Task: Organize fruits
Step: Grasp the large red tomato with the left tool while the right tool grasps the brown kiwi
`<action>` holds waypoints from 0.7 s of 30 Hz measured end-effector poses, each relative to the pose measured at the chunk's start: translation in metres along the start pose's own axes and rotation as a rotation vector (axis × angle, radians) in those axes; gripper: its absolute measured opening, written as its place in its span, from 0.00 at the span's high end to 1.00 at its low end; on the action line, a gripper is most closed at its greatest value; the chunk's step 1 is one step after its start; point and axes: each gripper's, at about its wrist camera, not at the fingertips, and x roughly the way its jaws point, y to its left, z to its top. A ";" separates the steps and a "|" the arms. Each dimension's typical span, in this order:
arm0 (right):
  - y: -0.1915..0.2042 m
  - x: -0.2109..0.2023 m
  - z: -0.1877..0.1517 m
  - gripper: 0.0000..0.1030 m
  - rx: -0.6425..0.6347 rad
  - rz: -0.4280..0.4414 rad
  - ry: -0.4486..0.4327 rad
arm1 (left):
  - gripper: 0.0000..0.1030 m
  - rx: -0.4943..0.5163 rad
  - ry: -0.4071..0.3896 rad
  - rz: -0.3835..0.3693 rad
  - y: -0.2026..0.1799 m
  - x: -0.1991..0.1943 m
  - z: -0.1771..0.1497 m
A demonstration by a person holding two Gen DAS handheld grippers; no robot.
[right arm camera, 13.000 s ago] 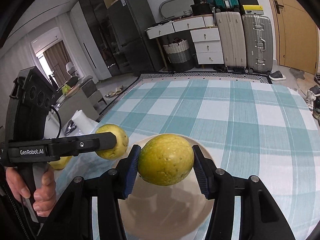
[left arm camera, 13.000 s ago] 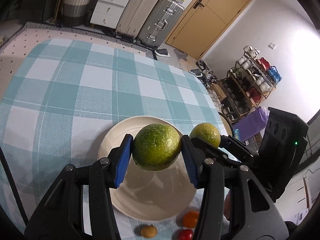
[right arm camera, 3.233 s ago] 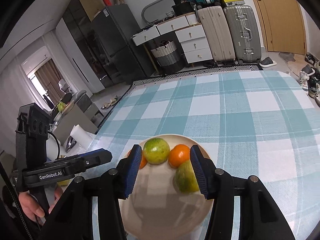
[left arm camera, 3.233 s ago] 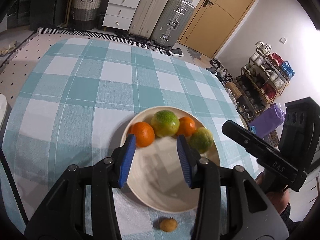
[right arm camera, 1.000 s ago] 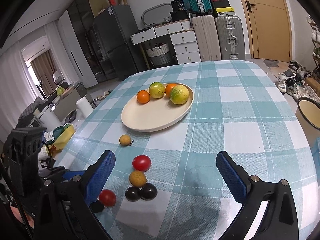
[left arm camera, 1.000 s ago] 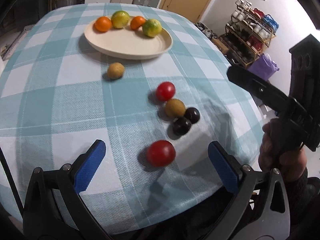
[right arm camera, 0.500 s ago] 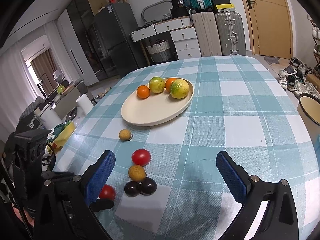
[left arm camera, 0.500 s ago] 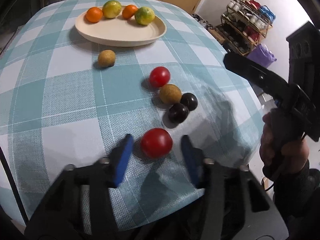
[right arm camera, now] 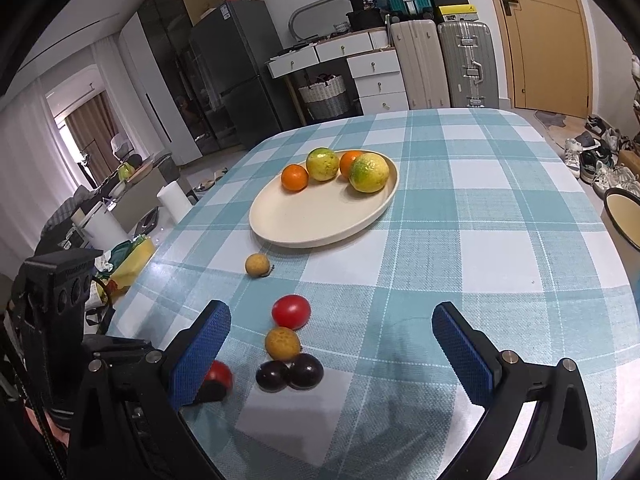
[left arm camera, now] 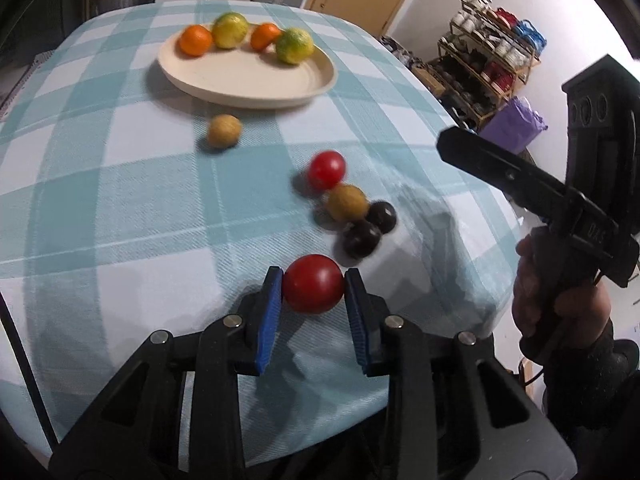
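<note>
My left gripper point(left arm camera: 313, 288) is shut on a red tomato point(left arm camera: 313, 283) at the near edge of the checked tablecloth; the tomato also shows in the right wrist view point(right arm camera: 219, 374). A second red tomato point(left arm camera: 327, 169), a tan round fruit point(left arm camera: 346, 202) and two dark plums point(left arm camera: 362, 237) lie just beyond. Another tan fruit point(left arm camera: 224, 131) lies near a cream plate point(left arm camera: 248, 76) that holds two oranges and two green-yellow citrus point(right arm camera: 368, 172). My right gripper point(right arm camera: 330, 340) is wide open and empty above the table, over the plums point(right arm camera: 289, 372).
The table edge drops off close to the right of the plums point(left arm camera: 472, 248). A cream bowl point(right arm camera: 624, 216) sits off the table's right side. Suitcases, drawers and a door stand behind.
My left gripper has closed from wide open onto the nearest red tomato. My right gripper stays open and has shifted slightly nearer the loose fruit.
</note>
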 end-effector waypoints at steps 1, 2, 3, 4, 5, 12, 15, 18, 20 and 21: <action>0.002 0.002 0.002 0.00 -0.001 0.005 0.001 | 0.73 -0.009 -0.004 0.011 0.006 -0.003 0.003; 0.005 0.004 0.005 0.00 -0.002 0.024 0.003 | 0.73 -0.016 -0.010 0.016 0.010 -0.006 0.005; 0.007 0.005 0.007 0.00 -0.005 0.037 0.003 | 0.73 -0.027 -0.024 0.025 0.016 -0.011 0.008; 0.011 0.007 0.010 0.00 -0.011 0.047 0.000 | 0.73 -0.035 -0.038 0.036 0.021 -0.016 0.010; 0.015 0.010 0.013 0.00 -0.017 0.049 -0.001 | 0.73 -0.043 -0.050 0.045 0.026 -0.021 0.012; 0.044 0.043 0.024 0.00 -0.042 0.122 0.070 | 0.73 -0.118 -0.129 0.105 0.066 -0.052 0.018; 0.051 0.060 0.028 0.00 -0.038 0.182 0.097 | 0.72 -0.150 -0.145 0.119 0.082 -0.059 0.017; 0.056 0.075 0.031 0.00 -0.027 0.193 0.125 | 0.72 -0.174 -0.154 0.122 0.096 -0.064 0.015; 0.059 0.084 0.032 0.00 -0.026 0.190 0.135 | 0.72 -0.182 -0.156 0.126 0.101 -0.067 0.009; 0.060 0.088 0.033 0.00 -0.026 0.186 0.142 | 0.72 -0.184 -0.156 0.128 0.102 -0.067 0.009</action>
